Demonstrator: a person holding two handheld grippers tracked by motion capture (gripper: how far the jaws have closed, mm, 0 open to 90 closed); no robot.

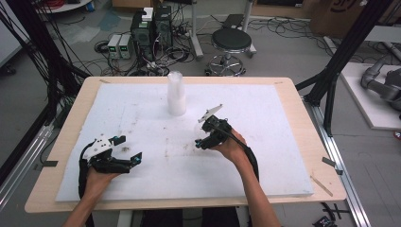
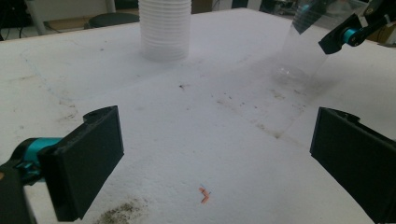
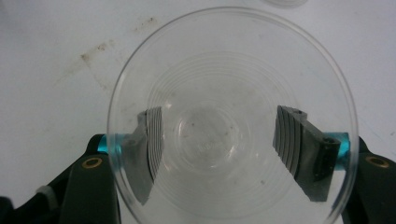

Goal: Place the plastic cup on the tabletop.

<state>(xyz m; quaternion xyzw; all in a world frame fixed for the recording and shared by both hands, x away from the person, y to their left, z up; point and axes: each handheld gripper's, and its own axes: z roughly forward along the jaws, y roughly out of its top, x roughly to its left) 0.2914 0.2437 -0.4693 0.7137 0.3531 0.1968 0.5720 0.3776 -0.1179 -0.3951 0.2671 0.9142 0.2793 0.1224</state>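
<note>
A clear plastic cup [image 3: 231,79] sits between the pads of my right gripper [image 3: 224,144], which is shut on its wall from both sides; I look down into its open mouth. In the high view the right gripper [image 1: 202,140] holds the cup [image 1: 200,128] just right of the middle of the white foam sheet [image 1: 142,182]. From the left gripper view the cup [image 2: 303,51] is tilted, its base close to the foam. A stack of clear cups [image 1: 176,97] stands upright at the back centre. My left gripper [image 1: 128,149] rests open at the front left, with nothing between its pads [image 2: 88,158].
The foam sheet covers most of the wooden table [image 1: 309,142]. Dirt smudges and a small orange scrap [image 2: 204,194] lie on the foam in front of the left gripper. A stool [image 1: 231,42] and computer boxes [image 1: 151,28] stand on the floor behind the table.
</note>
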